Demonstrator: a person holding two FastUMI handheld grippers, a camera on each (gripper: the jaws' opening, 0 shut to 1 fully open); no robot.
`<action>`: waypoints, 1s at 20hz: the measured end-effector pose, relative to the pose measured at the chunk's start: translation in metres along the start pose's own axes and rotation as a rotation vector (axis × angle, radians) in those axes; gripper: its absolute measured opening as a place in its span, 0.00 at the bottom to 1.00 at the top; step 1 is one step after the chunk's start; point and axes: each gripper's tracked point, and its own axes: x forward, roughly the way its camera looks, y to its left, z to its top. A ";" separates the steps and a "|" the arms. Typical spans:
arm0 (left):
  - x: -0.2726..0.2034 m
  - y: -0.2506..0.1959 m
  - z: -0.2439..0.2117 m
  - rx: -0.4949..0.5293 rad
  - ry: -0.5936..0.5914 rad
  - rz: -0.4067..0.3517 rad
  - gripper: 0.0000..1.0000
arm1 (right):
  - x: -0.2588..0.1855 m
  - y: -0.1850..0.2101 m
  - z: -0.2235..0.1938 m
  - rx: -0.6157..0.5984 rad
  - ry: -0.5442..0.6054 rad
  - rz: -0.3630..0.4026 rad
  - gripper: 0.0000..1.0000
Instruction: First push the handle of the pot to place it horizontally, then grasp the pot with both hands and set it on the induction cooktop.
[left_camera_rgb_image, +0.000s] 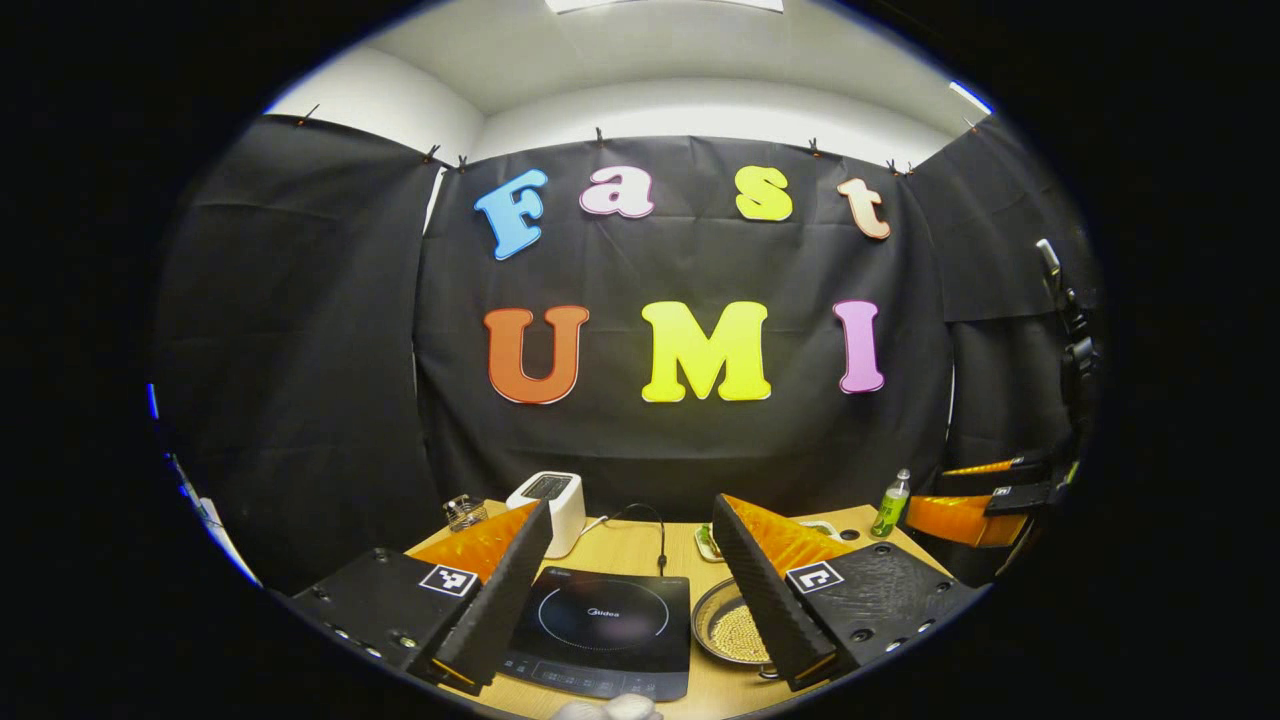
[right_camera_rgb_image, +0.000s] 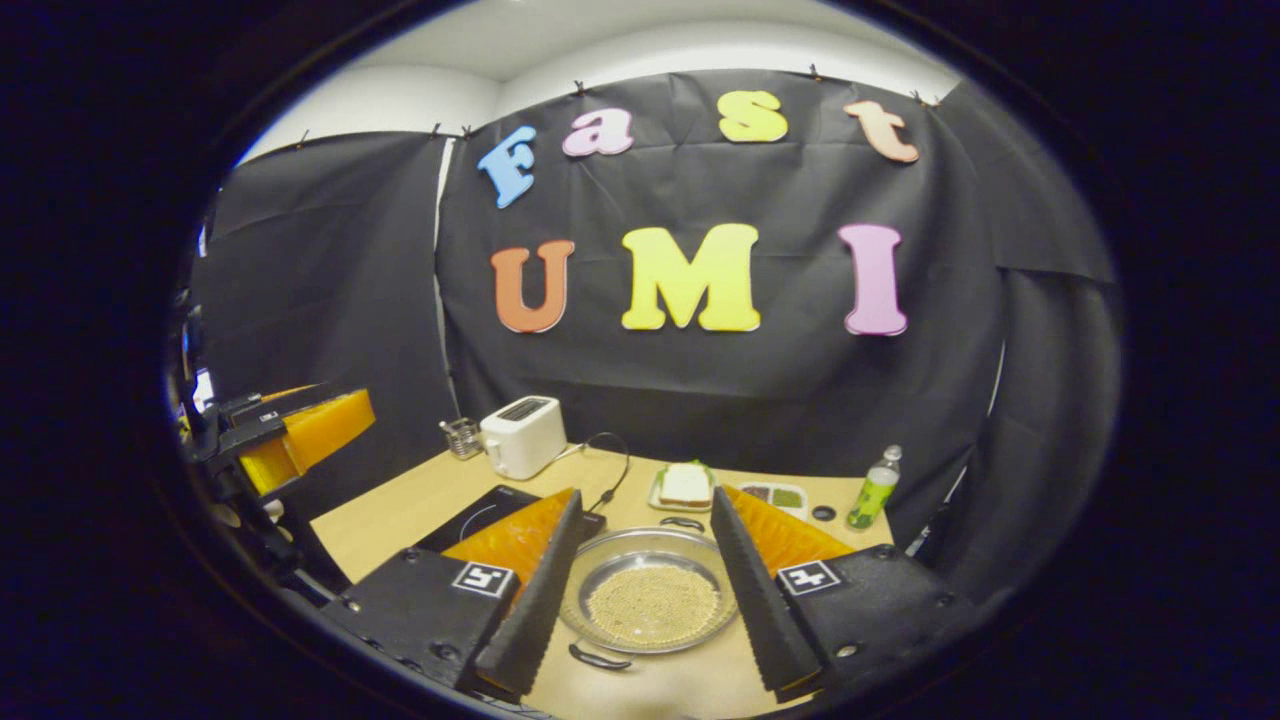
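A shallow metal pot (right_camera_rgb_image: 648, 600) holding pale grains sits on the wooden table (right_camera_rgb_image: 400, 510), low between the fingers of my open right gripper (right_camera_rgb_image: 647, 497). One dark handle (right_camera_rgb_image: 598, 657) points toward me and the other handle (right_camera_rgb_image: 683, 522) points away. The black induction cooktop (left_camera_rgb_image: 600, 625) lies left of the pot (left_camera_rgb_image: 725, 630), between the fingers of my open left gripper (left_camera_rgb_image: 632, 510). Its right finger hides part of the pot. Both grippers hover above the table and hold nothing. The left gripper (right_camera_rgb_image: 290, 435) is also at the left edge of the right gripper view.
A white toaster (right_camera_rgb_image: 522, 435) and a small glass holder (right_camera_rgb_image: 460, 437) stand at the back left. A sandwich plate (right_camera_rgb_image: 685, 487), a small tray (right_camera_rgb_image: 775, 495) and a green bottle (right_camera_rgb_image: 873, 490) sit behind the pot. The cooktop's cord (left_camera_rgb_image: 655, 530) runs back.
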 end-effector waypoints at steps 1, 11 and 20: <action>-0.001 0.002 -0.002 0.002 0.004 0.007 0.96 | 0.008 0.010 -0.013 0.012 0.039 0.027 0.69; -0.013 0.033 -0.026 -0.014 0.048 0.079 0.96 | 0.064 0.086 -0.166 0.009 0.427 0.216 0.04; -0.013 0.046 -0.047 -0.024 0.088 0.104 0.96 | 0.076 0.093 -0.260 -0.003 0.657 0.214 0.04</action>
